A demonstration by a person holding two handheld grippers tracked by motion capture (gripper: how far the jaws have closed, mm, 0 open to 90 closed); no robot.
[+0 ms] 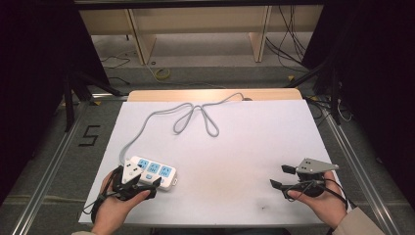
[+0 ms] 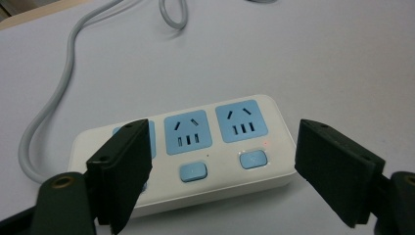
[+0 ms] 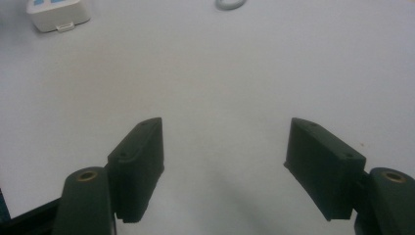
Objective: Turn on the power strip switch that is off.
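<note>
High view: your left hand-held gripper (image 1: 142,182) sits at the near left edge of the white counter (image 1: 244,147), its jaws spread apart and hovering right at the white plastic power strip with three blue sockets (image 1: 155,172). Whether the jaws touch the strip's casing you cannot tell from above. From the left gripper view, the strip (image 2: 215,147) lies just ahead of your left hand-held gripper (image 2: 222,171), crosswise between the two black jaws; the left jaw covers part of the leftmost socket, while the right jaw stands beside the strip's rounded end with a gap showing. Two blue switch buttons (image 2: 194,172) face you below the sockets, and a small red light glows near the right one.

A grey round cable (image 1: 147,125) leaves the strip's far-left end, runs away from your left hand-held gripper and loops twice across the far part of the counter.

Your right hand-held gripper (image 1: 285,177) rests at the near right edge, well apart from the strip, jaws released and grasping nothing. In the right gripper view, bare counter (image 3: 235,88) lies between its jaws (image 3: 225,166), with the strip's end (image 3: 57,14) far off to the upper left and a loop of cable (image 3: 230,4) ahead.
</note>
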